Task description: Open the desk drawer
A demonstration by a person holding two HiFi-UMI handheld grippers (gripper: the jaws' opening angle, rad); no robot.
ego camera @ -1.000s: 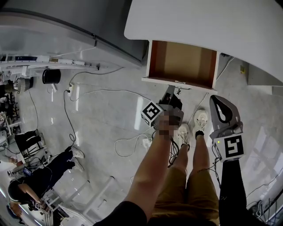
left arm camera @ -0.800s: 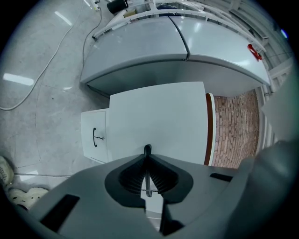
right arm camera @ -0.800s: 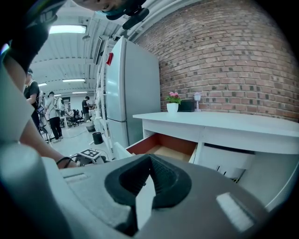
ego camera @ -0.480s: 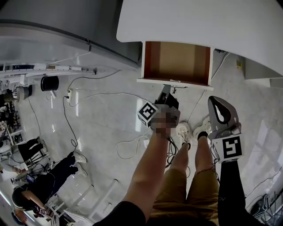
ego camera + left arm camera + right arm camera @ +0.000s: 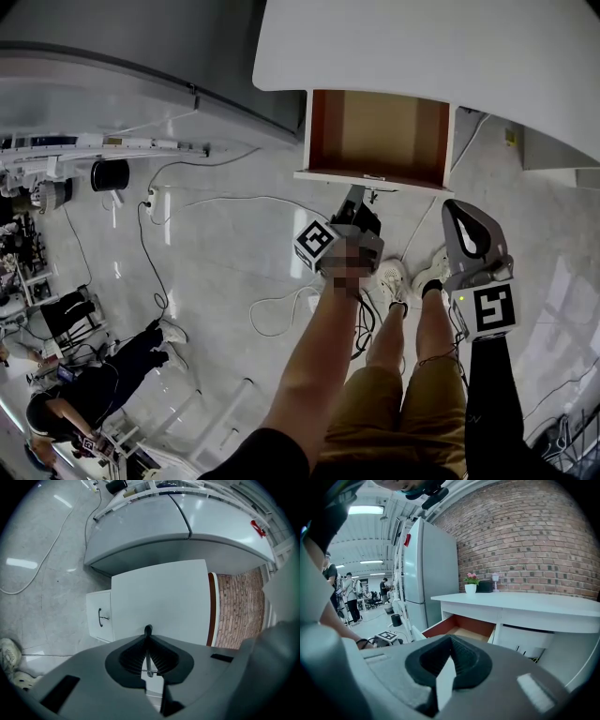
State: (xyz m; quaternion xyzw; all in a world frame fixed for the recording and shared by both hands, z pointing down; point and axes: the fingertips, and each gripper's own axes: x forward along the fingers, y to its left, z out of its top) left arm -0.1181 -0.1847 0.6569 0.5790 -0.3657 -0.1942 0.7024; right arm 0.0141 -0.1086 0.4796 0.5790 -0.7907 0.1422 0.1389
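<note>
The white desk (image 5: 422,47) has its drawer (image 5: 375,131) pulled out, with the brown inside showing behind a white front panel. My left gripper (image 5: 367,190) reaches to the panel's front and is shut on the thin metal drawer handle (image 5: 148,663), which runs between the black pads (image 5: 131,658). The left gripper (image 5: 148,632) points over the white desktop (image 5: 159,597). My right gripper (image 5: 457,210) hangs apart to the right of the drawer, its jaws shut with nothing in them. In the right gripper view the gripper (image 5: 450,640) faces the open drawer (image 5: 461,625) from the side.
A grey fridge (image 5: 429,569) stands left of the desk. A second cabinet front with a handle (image 5: 100,617) sits beside the drawer. Cables (image 5: 272,314) and a black bin (image 5: 110,173) lie on the floor. A seated person (image 5: 94,375) is at lower left. My feet (image 5: 392,281) stand below the drawer.
The drawer and both grippers keep their places; only the head view has shifted slightly.
</note>
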